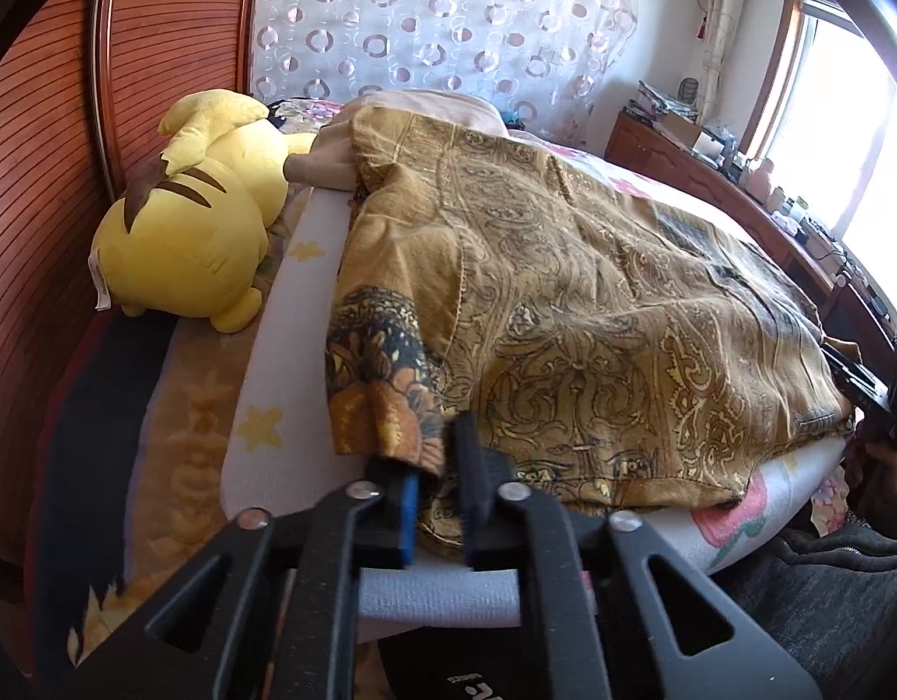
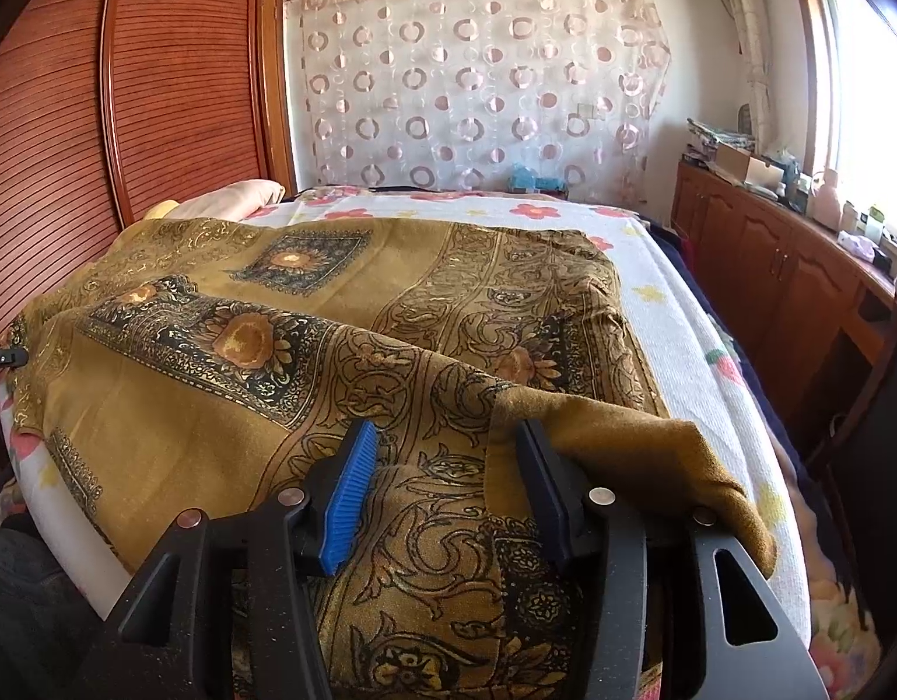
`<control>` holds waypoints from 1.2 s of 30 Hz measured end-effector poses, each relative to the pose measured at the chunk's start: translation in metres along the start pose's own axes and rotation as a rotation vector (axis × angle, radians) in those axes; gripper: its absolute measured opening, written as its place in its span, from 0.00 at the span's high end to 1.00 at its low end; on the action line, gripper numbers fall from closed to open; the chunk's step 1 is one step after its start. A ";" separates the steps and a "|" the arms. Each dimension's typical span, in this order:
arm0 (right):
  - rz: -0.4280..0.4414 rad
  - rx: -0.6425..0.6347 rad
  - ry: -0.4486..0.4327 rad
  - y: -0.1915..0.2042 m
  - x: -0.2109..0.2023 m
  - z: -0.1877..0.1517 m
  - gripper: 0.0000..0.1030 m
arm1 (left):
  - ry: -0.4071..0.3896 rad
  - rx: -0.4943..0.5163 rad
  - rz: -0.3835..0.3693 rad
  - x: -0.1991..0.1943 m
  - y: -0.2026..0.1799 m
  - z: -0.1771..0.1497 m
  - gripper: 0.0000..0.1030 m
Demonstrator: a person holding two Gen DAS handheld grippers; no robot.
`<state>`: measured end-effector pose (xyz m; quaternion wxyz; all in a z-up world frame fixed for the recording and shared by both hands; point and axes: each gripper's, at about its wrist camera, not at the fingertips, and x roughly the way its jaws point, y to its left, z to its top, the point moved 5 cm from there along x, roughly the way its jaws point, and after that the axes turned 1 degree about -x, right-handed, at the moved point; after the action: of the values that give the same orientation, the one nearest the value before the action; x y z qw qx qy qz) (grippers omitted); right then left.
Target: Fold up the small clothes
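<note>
A mustard patterned garment (image 1: 565, 303) lies spread on the bed (image 2: 670, 315). The left hand-held gripper (image 1: 440, 484) pinches its near left edge. The right hand-held gripper (image 2: 448, 496) stands parted over the near right part, a fold draped on its right finger. A yellow plush toy (image 1: 186, 233) lies far left.

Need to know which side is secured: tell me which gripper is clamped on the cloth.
The left gripper: its pads pinch the golden patterned cloth. The right gripper stands open, cloth merely draped over one finger.
</note>
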<state>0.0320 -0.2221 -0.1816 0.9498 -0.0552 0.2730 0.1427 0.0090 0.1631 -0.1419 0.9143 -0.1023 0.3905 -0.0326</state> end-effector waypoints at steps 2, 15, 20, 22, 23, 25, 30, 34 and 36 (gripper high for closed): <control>0.000 0.000 -0.006 0.000 -0.001 -0.002 0.49 | -0.025 -0.003 -0.017 -0.006 -0.005 0.004 0.94; 0.003 -0.005 0.003 0.001 -0.006 -0.002 0.49 | -0.224 0.131 -0.197 -0.044 -0.095 0.076 0.95; 0.012 -0.005 -0.005 -0.001 -0.007 -0.001 0.48 | -0.249 0.205 -0.255 -0.037 -0.140 0.100 0.95; 0.020 -0.004 -0.008 -0.002 -0.007 -0.001 0.47 | -0.254 0.222 -0.276 -0.036 -0.152 0.110 0.95; 0.023 -0.004 -0.007 -0.003 -0.006 0.000 0.47 | -0.255 0.227 -0.285 -0.035 -0.157 0.113 0.95; 0.030 -0.005 -0.007 -0.003 -0.005 0.000 0.46 | -0.259 0.248 -0.298 -0.035 -0.168 0.118 0.95; 0.029 -0.004 -0.008 -0.003 -0.004 0.000 0.46 | -0.257 0.296 -0.323 -0.036 -0.192 0.130 0.95; 0.032 0.002 -0.009 -0.003 -0.004 0.000 0.45 | -0.250 0.325 -0.351 -0.033 -0.216 0.140 0.95; 0.032 0.002 -0.010 -0.003 -0.003 0.000 0.45 | -0.246 0.343 -0.362 -0.031 -0.227 0.144 0.95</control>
<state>0.0303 -0.2255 -0.1794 0.9487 -0.0490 0.2693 0.1581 0.0957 -0.0315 0.0254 0.9382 -0.0171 0.2405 -0.2482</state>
